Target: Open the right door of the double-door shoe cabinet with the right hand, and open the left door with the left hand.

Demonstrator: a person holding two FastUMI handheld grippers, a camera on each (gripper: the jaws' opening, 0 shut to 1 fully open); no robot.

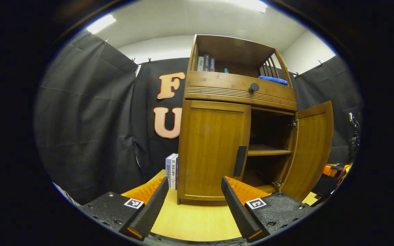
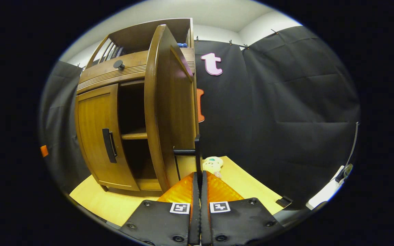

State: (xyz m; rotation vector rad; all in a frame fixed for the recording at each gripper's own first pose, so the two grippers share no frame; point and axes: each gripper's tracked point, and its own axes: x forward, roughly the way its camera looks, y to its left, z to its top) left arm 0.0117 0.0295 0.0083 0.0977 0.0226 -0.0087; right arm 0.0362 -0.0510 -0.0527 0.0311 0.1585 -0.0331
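The wooden shoe cabinet (image 1: 238, 92) stands on a light table. Its left door (image 1: 212, 150) is closed, with a dark vertical handle (image 1: 240, 160) at its inner edge. The right door (image 1: 311, 147) is swung wide open, baring two inner shelves. My left gripper (image 1: 194, 182) is open and hangs in front of the left door, a short way off and not touching it. In the right gripper view the right door (image 2: 169, 112) stands edge-on, and my right gripper (image 2: 197, 177) is shut on its dark handle (image 2: 197, 153). The left door (image 2: 97, 136) and its handle (image 2: 109, 145) are seen to the left.
Upright books (image 1: 171, 169) lean against the cabinet's left side on the table (image 1: 197, 222). A small soft toy (image 2: 212, 164) lies on the table behind the open door. Above are a drawer knob (image 1: 253, 87), shelf books (image 1: 206, 63) and a blue cloth (image 1: 274, 80).
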